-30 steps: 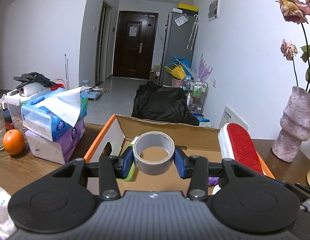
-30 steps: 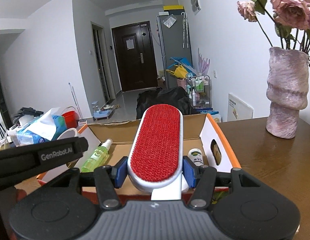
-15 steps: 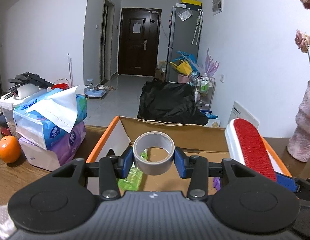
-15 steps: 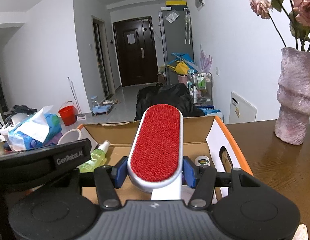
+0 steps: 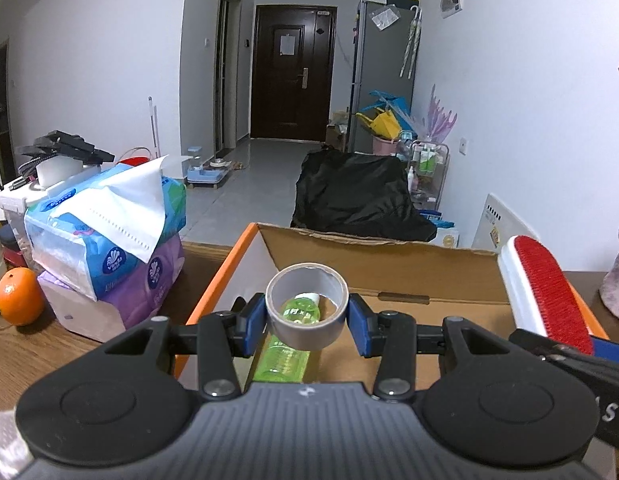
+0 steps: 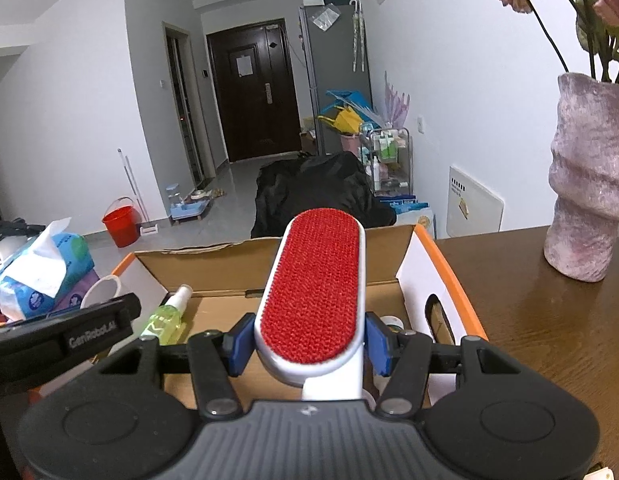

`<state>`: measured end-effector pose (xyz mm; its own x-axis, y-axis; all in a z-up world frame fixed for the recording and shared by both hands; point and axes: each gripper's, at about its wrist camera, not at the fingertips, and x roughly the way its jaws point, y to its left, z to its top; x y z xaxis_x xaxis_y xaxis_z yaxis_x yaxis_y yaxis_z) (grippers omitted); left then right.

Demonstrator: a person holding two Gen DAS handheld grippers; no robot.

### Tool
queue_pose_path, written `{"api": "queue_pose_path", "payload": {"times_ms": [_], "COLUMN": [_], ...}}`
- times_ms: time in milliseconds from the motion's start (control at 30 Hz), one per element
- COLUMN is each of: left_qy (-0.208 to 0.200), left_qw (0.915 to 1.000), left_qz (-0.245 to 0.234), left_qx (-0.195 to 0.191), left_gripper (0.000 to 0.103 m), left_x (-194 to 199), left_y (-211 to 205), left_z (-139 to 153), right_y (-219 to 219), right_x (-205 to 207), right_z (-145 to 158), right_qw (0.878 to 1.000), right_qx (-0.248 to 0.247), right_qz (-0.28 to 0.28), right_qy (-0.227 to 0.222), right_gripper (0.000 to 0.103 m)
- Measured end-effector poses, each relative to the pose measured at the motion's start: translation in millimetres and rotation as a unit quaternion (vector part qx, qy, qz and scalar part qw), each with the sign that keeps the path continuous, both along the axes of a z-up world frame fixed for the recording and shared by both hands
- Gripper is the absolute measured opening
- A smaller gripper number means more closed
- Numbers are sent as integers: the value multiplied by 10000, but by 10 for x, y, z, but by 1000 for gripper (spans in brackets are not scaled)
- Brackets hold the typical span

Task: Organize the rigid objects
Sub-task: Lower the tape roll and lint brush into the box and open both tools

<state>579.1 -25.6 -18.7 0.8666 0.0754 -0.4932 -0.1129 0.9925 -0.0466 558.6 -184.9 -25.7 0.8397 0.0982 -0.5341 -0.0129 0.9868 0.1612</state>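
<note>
between left hand-held gripper (image 5: 307, 318) pads, tape roll (image 5: 306, 306)

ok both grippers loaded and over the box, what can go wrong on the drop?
1. The tape roll in the left gripper hangs right above the green spray bottle; released here it would likely land on it and roll.
2. The lint brush in the right gripper is long and sticks out toward the far wall of the cardboard box, so it may catch the rim.
3. The grippers sit close together and could bump.
</note>
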Motion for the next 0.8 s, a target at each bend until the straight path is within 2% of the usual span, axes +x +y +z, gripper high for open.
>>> {"api": "queue_pose_path", "payload": {"times_ms": [500,533,567,600,633,667,700,733,800], "left_qy": [179,189,212,233,206,148,105,95,106], "left_qw": [9998,9998,9997,9997,9998,9999,9999,9999,9999], "left_qz": [-3,-18,-40,-44,-24,17,40,49,91], "left_qx": [100,104,91,66,37,36,50,55,17], "left_gripper": [45,48,59,70,88,96,97,103,103], "left_x": [62,57,49,42,24,1,-18,-36,-57], "left_y": [20,17,14,18,25,32,34,31,38], "left_z": [-82,-78,-70,-62,-49,-33,-17,-3,12], "right_y": [-55,-61,-74,-90,-96,-112,-136,-157,-181], "right_x": [25,18,22,18,-2,-36,-79,-123,-176], "right_z": [25,24,30,44,83,136,195,240,301], "right_qw": [9999,9999,9998,9998,9998,9999,9998,9996,9992], "right_qx": [81,97,134,153,142,122,119,129,137], "right_qz": [-7,-9,-4,-19,-29,-67,-112,-147,-163], "right_qy": [83,117,155,139,103,18,-101,-214,-329], "right_gripper": [57,58,58,62,74,79,91,97,97]}}
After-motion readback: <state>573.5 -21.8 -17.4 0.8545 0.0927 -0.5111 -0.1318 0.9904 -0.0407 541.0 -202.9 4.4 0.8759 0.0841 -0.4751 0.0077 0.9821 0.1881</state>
